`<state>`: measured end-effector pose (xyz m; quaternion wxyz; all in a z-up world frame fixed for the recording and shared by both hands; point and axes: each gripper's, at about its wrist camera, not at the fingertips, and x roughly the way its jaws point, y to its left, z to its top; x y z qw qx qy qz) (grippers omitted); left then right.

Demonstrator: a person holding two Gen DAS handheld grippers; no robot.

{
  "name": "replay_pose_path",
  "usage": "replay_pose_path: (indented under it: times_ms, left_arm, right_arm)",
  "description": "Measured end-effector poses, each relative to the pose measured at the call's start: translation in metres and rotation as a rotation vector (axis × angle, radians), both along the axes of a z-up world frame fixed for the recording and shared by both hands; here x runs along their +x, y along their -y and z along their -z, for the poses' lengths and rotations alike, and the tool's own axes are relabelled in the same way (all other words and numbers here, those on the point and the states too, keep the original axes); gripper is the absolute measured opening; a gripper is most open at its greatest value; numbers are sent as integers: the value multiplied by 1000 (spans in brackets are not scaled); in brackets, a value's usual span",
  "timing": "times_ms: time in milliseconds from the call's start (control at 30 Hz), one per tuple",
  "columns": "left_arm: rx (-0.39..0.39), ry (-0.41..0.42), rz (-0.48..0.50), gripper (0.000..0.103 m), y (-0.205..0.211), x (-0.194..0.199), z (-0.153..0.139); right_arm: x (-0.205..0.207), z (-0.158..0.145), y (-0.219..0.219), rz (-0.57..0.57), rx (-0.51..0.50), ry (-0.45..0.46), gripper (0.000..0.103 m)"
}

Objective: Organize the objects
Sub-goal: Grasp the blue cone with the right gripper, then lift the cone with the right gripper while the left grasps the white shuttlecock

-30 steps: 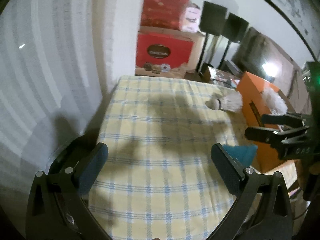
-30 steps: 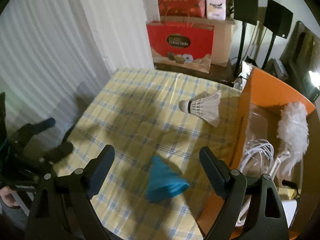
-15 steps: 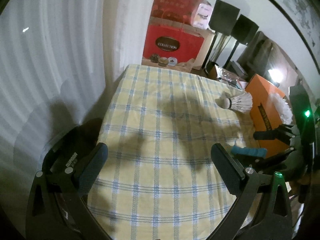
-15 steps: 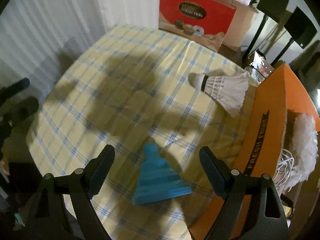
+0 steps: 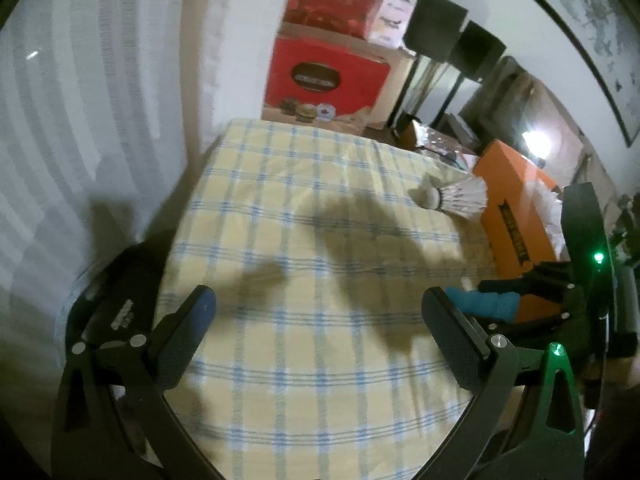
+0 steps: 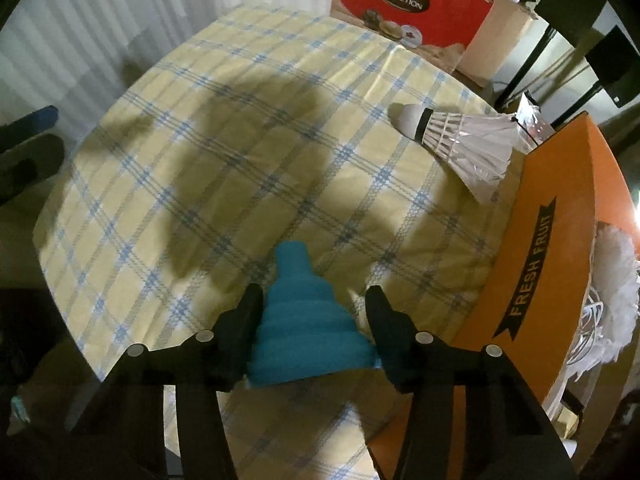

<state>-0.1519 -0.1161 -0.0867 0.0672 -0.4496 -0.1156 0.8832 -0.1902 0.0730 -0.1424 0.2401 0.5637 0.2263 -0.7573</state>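
A blue ribbed cone (image 6: pixel 304 332) is seen at the lower centre of the right wrist view, lying on the checked tablecloth (image 6: pixel 248 128). It is flanked closely by the fingers of the right gripper (image 6: pixel 314 300); firm contact cannot be told. A white shuttlecock (image 6: pixel 460 140) is found at the upper right, just beside the orange box (image 6: pixel 560 240). The left gripper (image 5: pixel 320 304) is held wide apart over the cloth, with nothing between its fingers.

This was a room in a home. A table (image 5: pixel 304 240) wore a yellow checked cloth, white curtains (image 5: pixel 80 100) hung beside it, red chocolate gift boxes (image 6: pixel 408 4) stood stacked behind, and a framed picture (image 5: pixel 592 36) hung on the wall.
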Motion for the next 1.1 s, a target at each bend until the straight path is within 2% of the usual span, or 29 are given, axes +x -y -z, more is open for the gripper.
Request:
replay_pose_path:
  times_ms: [167,233,533,667,833,1100]
  left_arm:
    - [-8,-5,50,103,-19,-10,-6]
    - [0,-5,81,103,-27,-16,-8]
    - [1,-30,156,103,-53,-52,-22]
    - [-22,-43,233,102,-76,-73,-21]
    - [-78,-76,367,102,-107,-97,-6]
    - [-130,-72,535,102,-145,-125,21]
  right_arm:
    - [1,-12,-9,30,-72,-18,50]
    - [3,-22,-15,47,-137,-14,50]
    - [12,-73,-49,124,-357,-46,50]
    - [22,-98,-70,153,-420,-76,50]
    - [27,-121,-100,193,-448,-109,50]
    - [30,-135,-143,260,-469,-140,51]
